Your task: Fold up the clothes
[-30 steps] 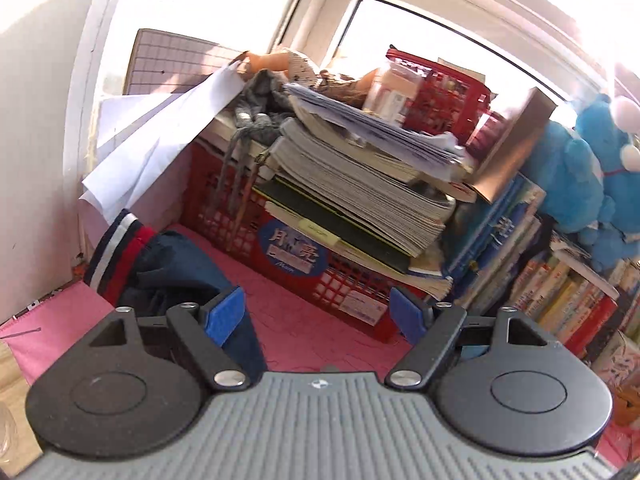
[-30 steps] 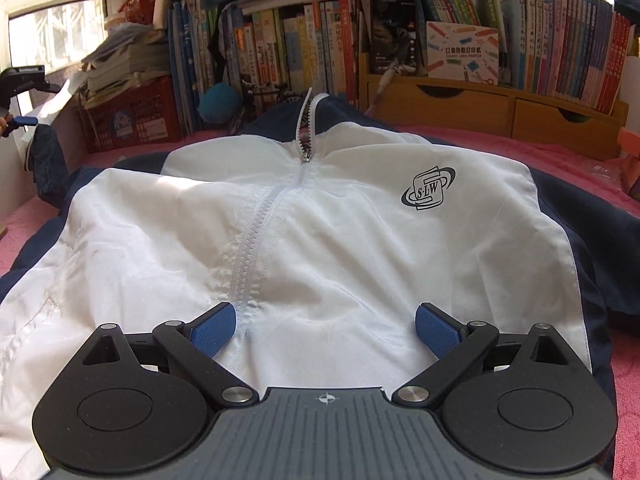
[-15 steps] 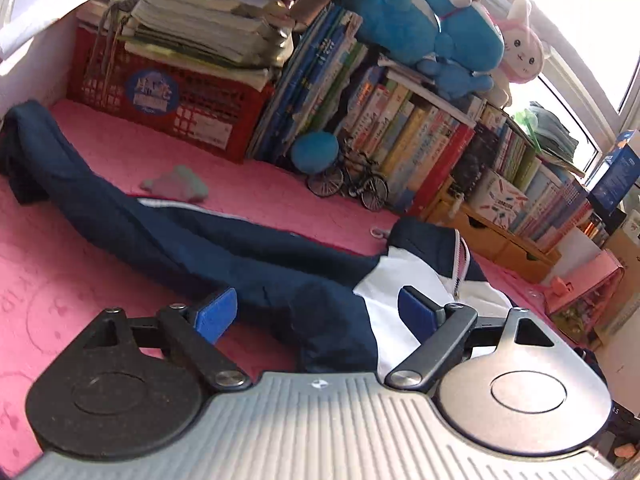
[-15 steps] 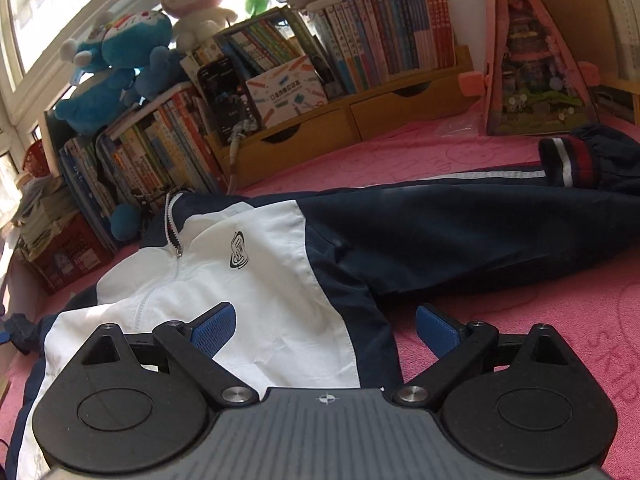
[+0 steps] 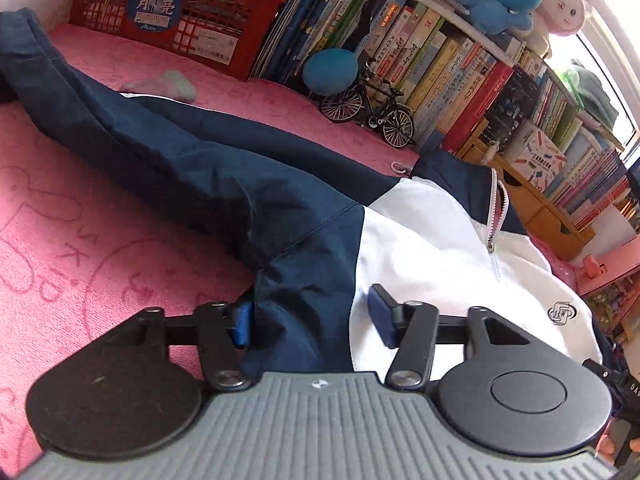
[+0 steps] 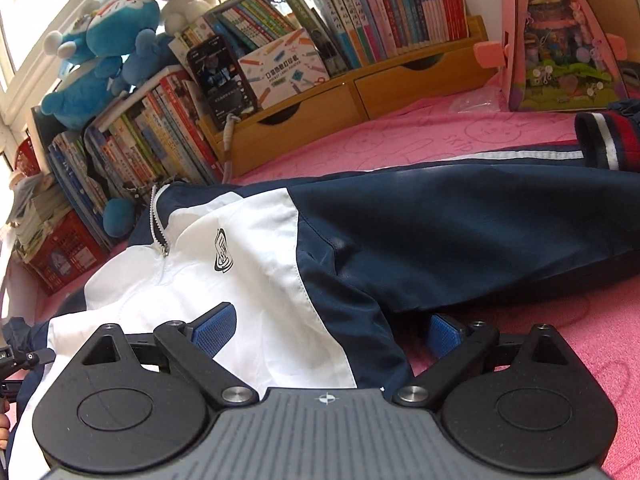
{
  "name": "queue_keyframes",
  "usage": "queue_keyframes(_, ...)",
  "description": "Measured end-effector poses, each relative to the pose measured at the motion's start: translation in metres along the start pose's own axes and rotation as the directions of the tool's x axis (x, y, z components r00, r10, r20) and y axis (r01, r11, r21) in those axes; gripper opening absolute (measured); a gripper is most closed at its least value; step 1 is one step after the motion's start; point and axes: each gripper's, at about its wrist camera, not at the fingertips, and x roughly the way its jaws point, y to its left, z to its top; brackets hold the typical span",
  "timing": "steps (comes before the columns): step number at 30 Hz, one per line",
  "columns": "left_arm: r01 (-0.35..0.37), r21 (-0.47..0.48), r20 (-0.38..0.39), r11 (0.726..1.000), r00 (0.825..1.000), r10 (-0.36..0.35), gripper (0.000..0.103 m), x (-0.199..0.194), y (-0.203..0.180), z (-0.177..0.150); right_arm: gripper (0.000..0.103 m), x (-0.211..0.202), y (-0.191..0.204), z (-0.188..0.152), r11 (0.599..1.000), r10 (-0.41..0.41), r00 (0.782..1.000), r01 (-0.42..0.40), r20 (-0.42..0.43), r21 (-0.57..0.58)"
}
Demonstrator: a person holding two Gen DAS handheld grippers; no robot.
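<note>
The left claw has been lowered onto the navy-and-white zip-up nylon jacket; it is closing around the side fabric. The right claw is held wide over the opposite side.

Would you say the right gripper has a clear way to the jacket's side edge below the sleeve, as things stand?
Probably yes. The right gripper stands open astride the jacket where navy side meets pink mat, with nothing lying on the cloth there. The sleeve stretches away beyond it, out of the way.
</note>
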Motion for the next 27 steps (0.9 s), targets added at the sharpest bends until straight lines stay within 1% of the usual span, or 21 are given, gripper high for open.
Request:
queue_keyframes(1,-0.013,0.020,0.000,1.000,1.000,0.013,0.039,0.000,-0.001,-0.001,0.075,0.002,0.002,0.001,1.000,0.000,1.000,0.000,-0.006,-0.011)
queue_keyframes(2,-0.018,0.036,-0.002,0.999,1.000,0.018,0.032,-0.001,-0.002,-0.003,0.051,0.003,0.005,0.002,1.000,0.001,1.000,-0.002,-0.022,-0.023)
queue_keyframes(3,-0.019,0.045,-0.004,0.999,1.000,0.019,0.026,-0.001,-0.002,-0.004,0.043,0.001,0.006,0.001,1.000,0.009,1.000,-0.010,-0.025,-0.028)
queue_keyframes(5,-0.007,0.045,-0.005,0.999,1.000,0.007,0.021,-0.004,0.001,-0.006,0.028,-0.007,0.009,0.000,0.999,0.031,0.999,-0.032,-0.017,-0.042)
queue_keyframes(7,0.002,0.042,0.008,0.999,1.000,-0.003,0.015,-0.006,0.003,-0.001,0.024,-0.015,0.010,0.002,0.997,0.056,0.998,-0.055,0.001,-0.055)
queue_keyframes(11,0.037,0.015,0.009,0.999,0.999,-0.037,0.016,0.001,-0.001,0.031,0.027,-0.022,0.009,0.015,0.996,0.081,0.997,-0.080,0.015,-0.051)
queue_keyframes(12,0.052,0.010,-0.009,0.999,0.999,-0.051,0.022,0.004,-0.004,0.036,0.028,-0.019,0.010,0.018,0.996,0.083,0.997,-0.083,0.003,-0.044)
queue_keyframes(13,0.054,0.018,-0.029,0.998,0.998,-0.054,0.026,0.006,-0.008,0.037,0.040,-0.015,0.008,0.019,0.994,0.103,0.994,-0.104,-0.021,-0.028)
queue_keyframes(14,0.054,0.037,-0.040,0.998,0.998,-0.053,0.035,0.007,-0.010,0.034,0.059,-0.011,0.007,0.020,0.992,0.124,0.991,-0.125,-0.044,-0.012)
queue_keyframes(15,0.056,0.060,-0.047,0.997,0.997,-0.053,0.050,0.008,-0.012,0.029,0.067,-0.007,0.006,0.020,0.989,0.145,0.987,-0.145,-0.067,0.005)
queue_keyframes(16,0.057,0.077,-0.059,0.995,0.997,-0.053,0.057,0.010,-0.012,0.022,0.071,-0.005,0.007,0.018,0.988,0.152,0.985,-0.153,-0.077,0.002)
queue_keyframes(17,0.054,0.084,-0.075,0.995,0.996,-0.048,0.063,0.014,-0.012,0.016,0.071,-0.002,0.008,0.016,0.987,0.158,0.984,-0.159,-0.086,-0.003)
queue_keyframes(18,0.041,0.090,-0.094,0.995,0.995,-0.033,0.061,0.019,-0.012,0.011,0.071,0.002,0.012,0.016,0.991,0.131,0.987,-0.133,-0.091,-0.024)
queue_keyframes(19,0.013,0.112,-0.086,0.994,0.996,-0.003,0.055,0.022,-0.013,0.006,0.067,0.006,0.017,0.016,0.993,0.101,0.990,-0.106,-0.095,-0.046)
queue_keyframes(20,-0.005,0.138,-0.041,0.990,0.999,0.011,0.022,0.019,-0.017,0.006,0.051,0.010,0.021,0.016,0.995,0.071,0.993,-0.078,-0.099,-0.068)
queue_keyframes(21,-0.002,0.131,-0.007,0.991,1.000,0.002,0.005,0.014,-0.019,0.011,0.044,0.014,0.026,0.017,0.995,0.041,0.994,-0.051,-0.101,-0.091)
queue_keyframes(22,0.002,0.124,0.027,0.992,1.000,-0.006,0.004,0.009,-0.020,0.015,0.034,0.018,0.031,0.017,0.993,0.011,0.995,-0.023,-0.104,-0.113)
queue_keyframes(23,0.006,0.118,0.061,0.993,0.998,-0.014,0.002,0.004,-0.022,0.020,0.019,0.014,0.034,0.021,0.992,-0.013,0.998,0.004,-0.067,-0.129)
queue_keyframes(24,0.018,0.122,0.111,0.992,0.993,-0.032,0.002,-0.005,-0.024,0.025,0.013,0.003,0.037,0.028,0.991,-0.028,1.000,0.029,0.005,-0.133)
queue_keyframes(25,0.040,0.143,0.181,0.989,0.981,-0.066,0.002,-0.019,-0.026,0.029,0.012,-0.015,0.036,0.034,0.993,-0.003,0.996,0.014,0.093,-0.115)
queue_keyframes(27,0.064,0.195,0.280,0.979,0.953,-0.118,0.003,-0.042,-0.030,0.034,0.012,-0.048,0.033,0.039,0.995,0.038,0.964,-0.013,0.262,-0.094)
